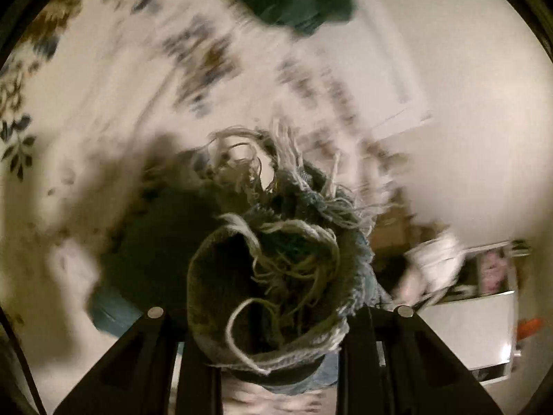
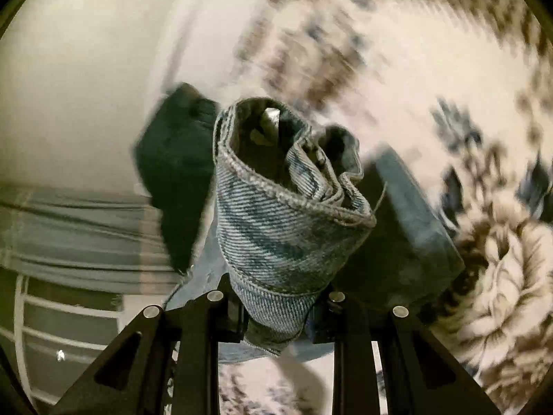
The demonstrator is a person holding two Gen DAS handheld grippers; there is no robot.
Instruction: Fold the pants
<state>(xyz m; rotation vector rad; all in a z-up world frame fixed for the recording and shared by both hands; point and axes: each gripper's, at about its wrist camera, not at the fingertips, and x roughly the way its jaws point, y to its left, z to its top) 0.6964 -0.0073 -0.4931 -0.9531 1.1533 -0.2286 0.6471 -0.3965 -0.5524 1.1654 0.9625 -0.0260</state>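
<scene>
left wrist view: left gripper (image 1: 276, 342) clamped on frayed hem (image 1: 276, 259) of denim pants, lifted over floral bedspread (image 1: 103, 86). right wrist view: right gripper (image 2: 276, 314) clamped on stitched denim edge (image 2: 276, 207), more blue denim (image 2: 408, 235) beneath, background blurred.
</scene>
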